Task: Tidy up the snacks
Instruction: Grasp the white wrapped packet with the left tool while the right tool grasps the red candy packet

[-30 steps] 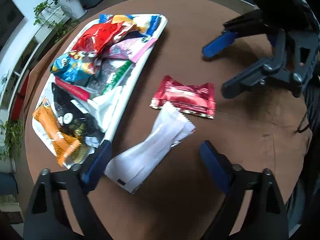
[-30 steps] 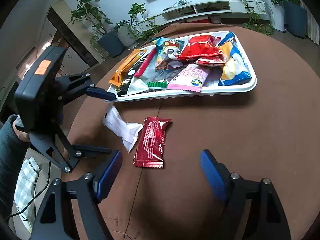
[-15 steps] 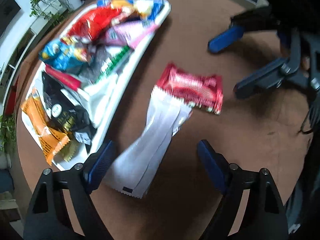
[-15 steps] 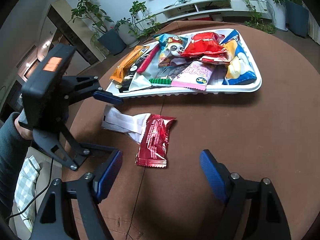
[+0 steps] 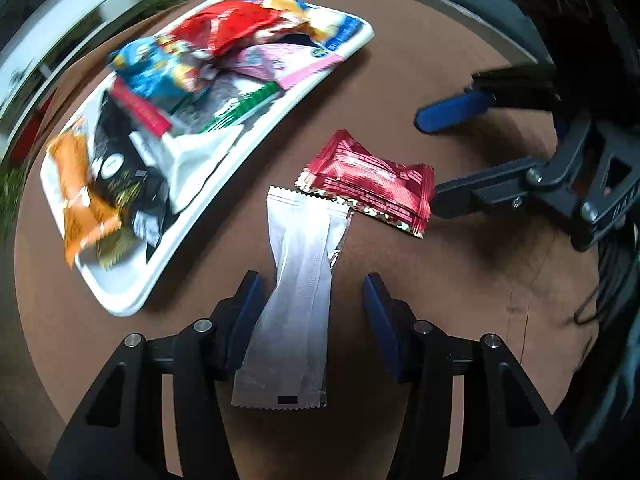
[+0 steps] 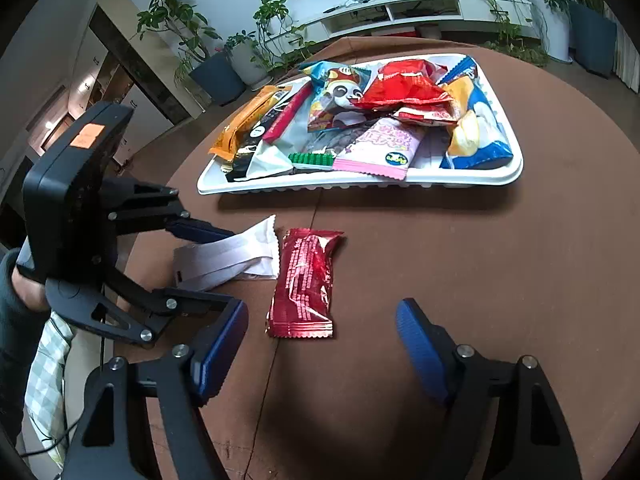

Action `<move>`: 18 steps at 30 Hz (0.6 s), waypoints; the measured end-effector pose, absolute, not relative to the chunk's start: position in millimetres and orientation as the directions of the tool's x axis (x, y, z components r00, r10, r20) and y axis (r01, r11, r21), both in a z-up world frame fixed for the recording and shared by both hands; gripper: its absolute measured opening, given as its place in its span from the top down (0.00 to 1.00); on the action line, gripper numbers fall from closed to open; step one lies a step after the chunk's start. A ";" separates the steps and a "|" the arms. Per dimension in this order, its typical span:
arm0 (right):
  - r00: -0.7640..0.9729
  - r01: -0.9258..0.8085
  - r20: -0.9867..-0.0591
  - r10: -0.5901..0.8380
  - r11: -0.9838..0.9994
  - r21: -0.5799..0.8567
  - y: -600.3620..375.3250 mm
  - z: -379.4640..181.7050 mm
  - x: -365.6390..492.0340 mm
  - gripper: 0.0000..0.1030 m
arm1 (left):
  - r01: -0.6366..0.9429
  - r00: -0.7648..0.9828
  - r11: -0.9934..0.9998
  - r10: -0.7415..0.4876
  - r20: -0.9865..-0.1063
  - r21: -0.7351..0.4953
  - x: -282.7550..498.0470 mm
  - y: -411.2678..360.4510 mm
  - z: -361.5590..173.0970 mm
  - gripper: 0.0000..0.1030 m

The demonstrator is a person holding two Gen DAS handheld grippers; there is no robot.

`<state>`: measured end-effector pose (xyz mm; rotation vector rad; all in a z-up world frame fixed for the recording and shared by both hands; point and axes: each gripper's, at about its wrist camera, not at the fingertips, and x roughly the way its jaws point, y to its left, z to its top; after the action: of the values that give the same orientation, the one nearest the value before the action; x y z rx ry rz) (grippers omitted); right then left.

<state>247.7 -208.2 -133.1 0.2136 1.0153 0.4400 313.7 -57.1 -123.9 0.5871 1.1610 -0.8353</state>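
Left gripper (image 5: 312, 300) closing around the white packet (image 5: 294, 300)

Pads seemingly not pressing yet, kinda blurry. Right gripper (image 6: 320, 344) hanging wide open, red packet (image 6: 306, 280) at 12 o'clock, tray (image 6: 360, 188) beyond.

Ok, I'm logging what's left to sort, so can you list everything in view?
white packet: one, white, on the table between the left gripper's closing jaws, right pad not yet touching.
red packet: one, red foil, on the table beside the white packet's far end.
tray: one, white, far side of the table, piled with mixed snack packets.
table: one, round, brown.
potted plants: several, green, on the floor behind.
shelf unit: one, white, by the back wall.
left gripper: black with blue pads, over the white packet.
right gripper: black with blue pads, open, near the red packet.
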 end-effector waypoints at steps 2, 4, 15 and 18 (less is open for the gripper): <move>0.448 -0.259 -0.783 0.432 0.901 0.348 -203.4 -132.7 249.0 0.25 | 0.789 0.184 0.614 -0.264 -0.947 -0.018 312.7 -53.0 -124.4 0.52; 0.446 -0.268 -0.793 0.415 0.907 0.324 -194.8 -131.9 249.2 0.27 | 0.759 0.203 0.651 -0.258 -0.945 -0.015 312.7 -50.1 -124.9 0.58; 0.456 -0.310 -0.832 0.316 0.933 0.184 -160.0 -130.9 259.5 0.29 | 0.572 0.300 0.814 -0.320 -0.899 -0.099 284.8 -22.2 -126.8 0.76; 0.463 -0.316 -0.840 0.283 0.938 0.141 -149.4 -131.1 262.4 0.30 | 0.558 0.312 0.825 -0.309 -0.898 -0.090 274.9 -19.9 -126.1 0.76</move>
<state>262.4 -149.4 -131.1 -0.0364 1.0258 0.3684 274.9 -19.9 -126.1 0.2564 1.1160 -0.5807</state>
